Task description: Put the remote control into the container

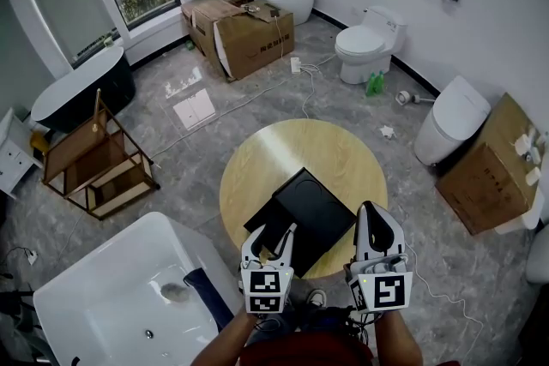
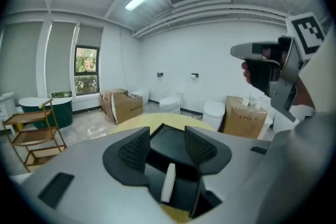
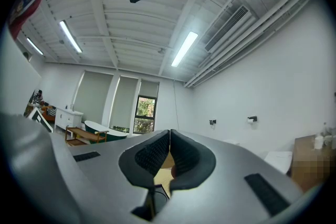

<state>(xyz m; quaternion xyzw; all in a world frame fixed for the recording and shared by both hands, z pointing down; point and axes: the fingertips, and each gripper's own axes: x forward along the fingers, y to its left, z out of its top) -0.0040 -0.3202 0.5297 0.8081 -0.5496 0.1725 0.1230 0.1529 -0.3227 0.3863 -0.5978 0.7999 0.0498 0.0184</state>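
The left claw has its jaws wide apart with nothing pressed between the pads. It hangs above the black container, which sits on the round wooden table. The white remote control lies inside the container, below the jaw tips and a little nearer the claw's body, touching neither pad. To the right of the left claw, the right claw has its jaws closed together and holds nothing. It sits just beside the container's right corner.

A slim white remote lies inside the black container.
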